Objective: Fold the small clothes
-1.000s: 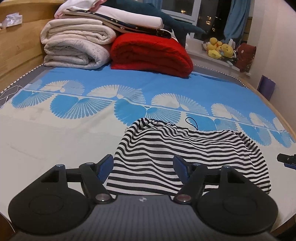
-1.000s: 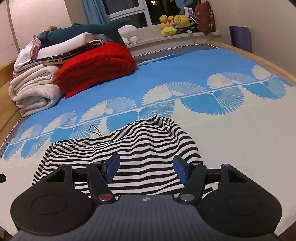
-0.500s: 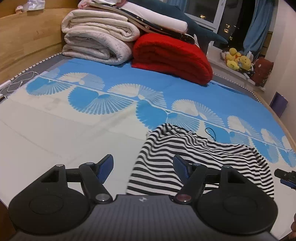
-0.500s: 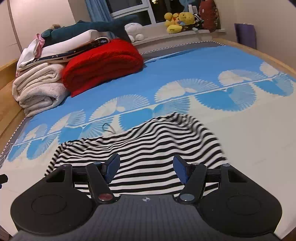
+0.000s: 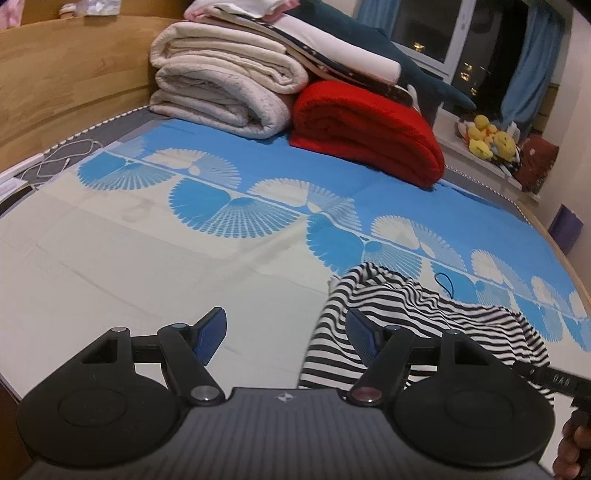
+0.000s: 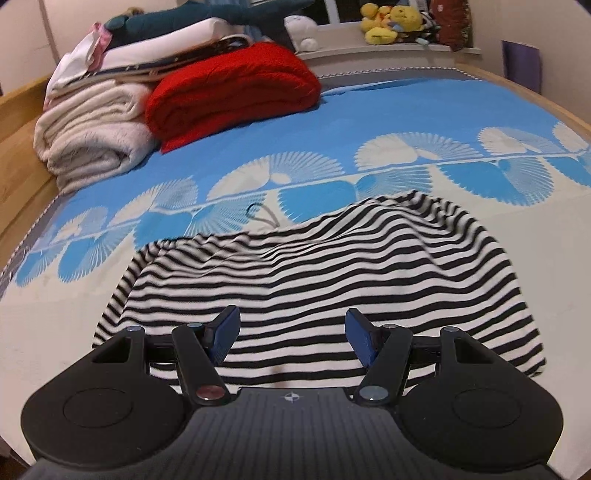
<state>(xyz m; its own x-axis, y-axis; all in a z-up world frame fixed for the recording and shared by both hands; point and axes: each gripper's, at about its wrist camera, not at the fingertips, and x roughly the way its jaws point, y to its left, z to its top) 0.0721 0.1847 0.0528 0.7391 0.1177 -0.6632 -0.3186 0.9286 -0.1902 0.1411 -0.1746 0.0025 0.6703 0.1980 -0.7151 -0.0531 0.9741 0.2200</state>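
A black-and-white striped garment point(image 6: 314, 266) lies crumpled flat on the bed sheet point(image 6: 406, 122). In the left wrist view the garment point(image 5: 424, 317) is at the lower right. My left gripper point(image 5: 286, 328) is open over bare cream sheet point(image 5: 147, 266). Its right finger point(image 5: 360, 332) overlaps the garment's left edge, and nothing is between the jaws. My right gripper point(image 6: 291, 328) is open above the garment's near edge, stripes showing between its fingers. A thin black cord loop point(image 6: 258, 216) lies on the sheet just beyond the garment.
Folded cream blankets point(image 5: 221, 85), a red blanket point(image 5: 369, 125) and a shark plush point(image 5: 406, 62) are stacked at the far end by the wooden headboard point(image 5: 66, 74). Plush toys point(image 6: 391, 18) sit on the sill. A black bar point(image 5: 554, 378) and a hand point(image 5: 576, 443) show at the lower right.
Both grippers have slid left. The left one went from over the garment's middle to its left edge, and the right one came nearer over the near edge. The jaws stayed open.
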